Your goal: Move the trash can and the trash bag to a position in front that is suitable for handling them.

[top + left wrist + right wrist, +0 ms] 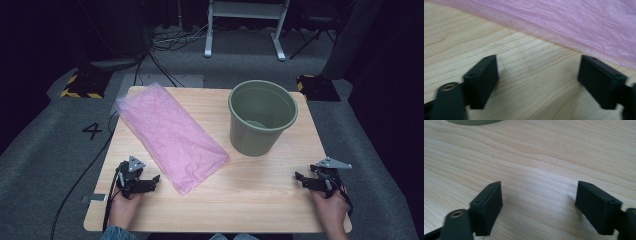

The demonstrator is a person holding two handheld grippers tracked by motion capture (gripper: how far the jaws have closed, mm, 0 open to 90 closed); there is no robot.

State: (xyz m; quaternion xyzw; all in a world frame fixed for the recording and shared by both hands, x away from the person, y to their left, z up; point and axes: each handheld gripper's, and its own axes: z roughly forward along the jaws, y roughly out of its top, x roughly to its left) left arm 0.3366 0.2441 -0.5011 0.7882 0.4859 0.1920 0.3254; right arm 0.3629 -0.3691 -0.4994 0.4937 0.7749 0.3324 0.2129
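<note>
On the wooden table (260,180) we see the pink plastic bag (170,132) lying flat, diagonal, left of the green bucket (262,117). Left gripper (154,179) sits just beside the bag's near edge, jaws wide, nothing between. Right gripper (298,176) rests near the table's right edge, jaws wide, empty, well apart from the bucket.

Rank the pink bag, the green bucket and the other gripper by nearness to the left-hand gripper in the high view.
From the left gripper:
1. Pink plastic bag, just beyond it to the right, lying flat.
2. Green bucket, farther right, toward the table's back.
3. Right gripper, at the opposite front corner.
</note>
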